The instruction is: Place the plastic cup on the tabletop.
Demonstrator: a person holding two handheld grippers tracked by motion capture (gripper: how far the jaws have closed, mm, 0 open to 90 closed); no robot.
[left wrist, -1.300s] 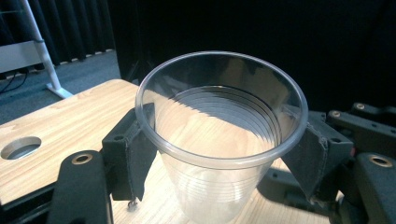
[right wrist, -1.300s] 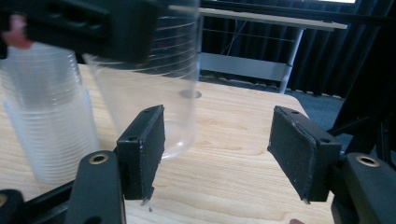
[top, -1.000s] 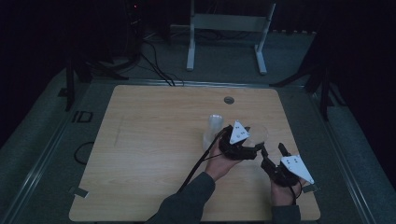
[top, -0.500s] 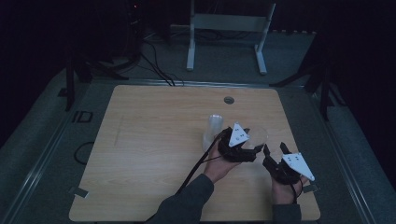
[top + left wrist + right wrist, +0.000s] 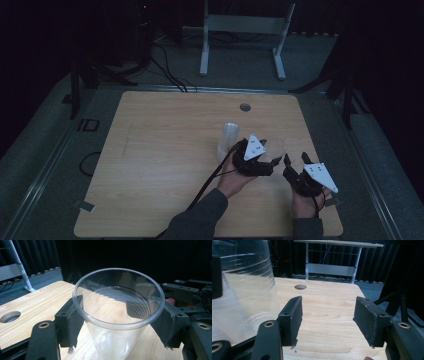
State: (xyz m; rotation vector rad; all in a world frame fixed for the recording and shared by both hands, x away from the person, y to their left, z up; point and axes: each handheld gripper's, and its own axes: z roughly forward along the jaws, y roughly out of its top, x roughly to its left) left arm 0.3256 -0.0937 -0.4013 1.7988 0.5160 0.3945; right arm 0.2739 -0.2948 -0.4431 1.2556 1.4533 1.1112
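Note:
A clear plastic cup (image 5: 117, 315) stands upright between the pads of my left gripper (image 5: 120, 322), which is shut on it just under the rim. From above, the left gripper (image 5: 270, 161) points right at the faint cup (image 5: 276, 148) over the table's right half. Just to its right, my right gripper (image 5: 295, 158) is open with nothing between its pads (image 5: 367, 320). Its jaws have just been closing. In the right gripper view the held cup (image 5: 244, 295) is close on the left, beside the right gripper (image 5: 329, 322) and not inside it.
A second clear cup (image 5: 227, 141) stands on the wooden table (image 5: 160, 150) just left of my left hand. A round hole (image 5: 245, 107) sits near the far edge. A white metal frame (image 5: 240, 30) stands on the floor beyond.
The right gripper's jaws stand a little closer together than a second ago. Both hands and the held cup have kept their places.

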